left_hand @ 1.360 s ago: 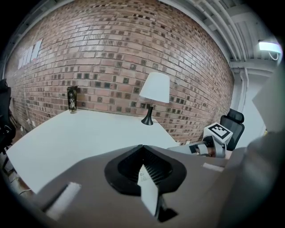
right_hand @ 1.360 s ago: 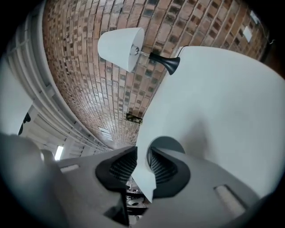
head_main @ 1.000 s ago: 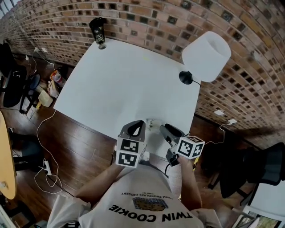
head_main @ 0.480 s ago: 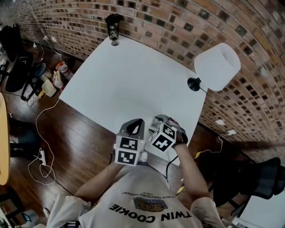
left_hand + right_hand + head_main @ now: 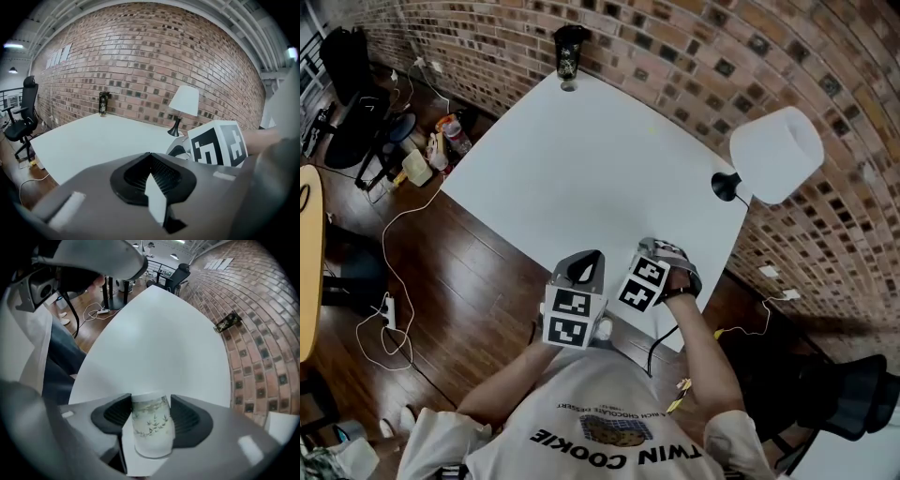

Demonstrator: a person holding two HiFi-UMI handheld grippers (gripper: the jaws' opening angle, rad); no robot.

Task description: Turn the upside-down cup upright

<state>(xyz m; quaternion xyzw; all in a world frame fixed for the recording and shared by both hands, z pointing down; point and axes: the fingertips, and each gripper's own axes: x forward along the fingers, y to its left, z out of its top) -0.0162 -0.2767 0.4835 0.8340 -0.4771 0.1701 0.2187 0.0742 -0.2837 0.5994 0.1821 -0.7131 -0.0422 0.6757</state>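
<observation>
Cup [image 5: 151, 427] is standing on the white counter [image 5: 154, 333] close to the near edge, right in front of the person and directly under the right hand-held gripper [image 5: 151, 401]. That gripper points steeply down with its jaws spread wide. The pads flank the cup walls and look released rather than squeezing, though the gap on each side is thin.

Left hand-held gripper [image 5: 151, 161] is clenched on nothing and parked just beside the right one, out of the action.

Step in hand, my read: set-down and let-go, the tail end of the flip. The cup end facing the right gripper's camera looks like an open rim, which would mean it's upright. The edge is soft, so I can't call that for sure.

Next move:
- Lift the right gripper straight up along the cup's axis, with no sideways drift. The pads are close enough to drag the wall and tip it.
- The cup sits close to the counter edge, so any knock there could send it off.
- Once clear, check that the rim faces up.
</observation>
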